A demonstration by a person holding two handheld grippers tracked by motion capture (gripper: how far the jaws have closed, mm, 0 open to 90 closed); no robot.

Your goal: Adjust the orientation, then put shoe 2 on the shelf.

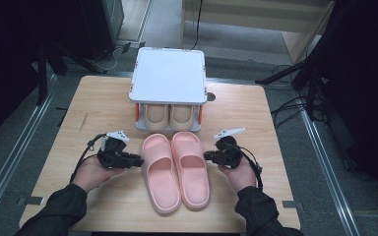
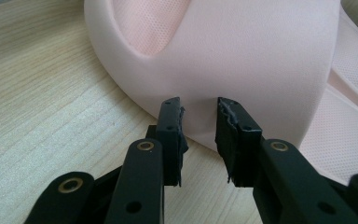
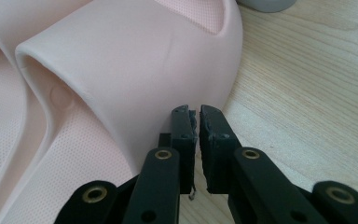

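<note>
Where slippers [image 1: 175, 169] lie, pale wooden table [image 1: 98, 113], grey floor [image 1: 305, 147].

The high view looks forward and down from above the person's side, taking in the whole bench [image 1: 103, 103] from well off. The left claw [image 2: 198, 109] view sits low, very near, facing the outer side of one pink slipper [image 2: 242, 60]. The right claw [image 3: 195, 114] view, just as near, faces the other slipper [image 3: 135, 65]. All three share the pair of slippers and the bench beside them.
</note>
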